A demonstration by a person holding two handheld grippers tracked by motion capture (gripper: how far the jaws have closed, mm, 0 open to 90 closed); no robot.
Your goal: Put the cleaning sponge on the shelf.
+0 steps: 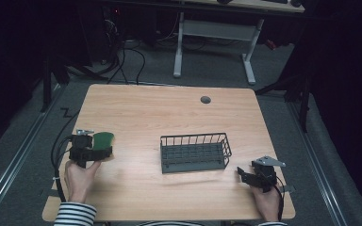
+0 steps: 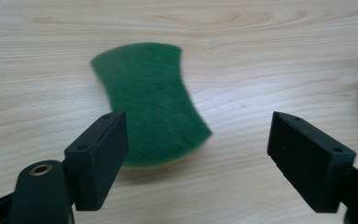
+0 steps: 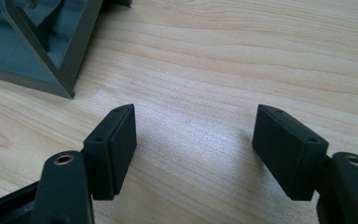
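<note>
Dark curtains and a grey floor sit all around a wooden table (image 1: pixel 136 108). On the table, near the middle, stands a grey wire basket (image 1: pixel 195 151). It has nothing in it that I can see.

A green sponge (image 2: pixel 151 100) lies flat on the wood at about 9 o'clock from the basket, well apart from it. Its scratchy green side faces up and a thin yellow edge peeks out below.

The left gripper (image 2: pixel 196 154) hangs just in front of the sponge. Its jaws are spread wide and hold nothing. One jaw hides the near corner of the sponge, and the other is off to the side over bare wood. I think it is spread this wide so the sponge can fit between the jaws.

The right gripper (image 3: pixel 193 144) waits at about 4 o'clock from the basket, near the basket's corner. Its jaws are wide apart too, with just wood between them. It looks like it rests there to stay out of the way.

My guess is that the sponge will go into the basket, so the basket is set where both hands can reach.
</note>
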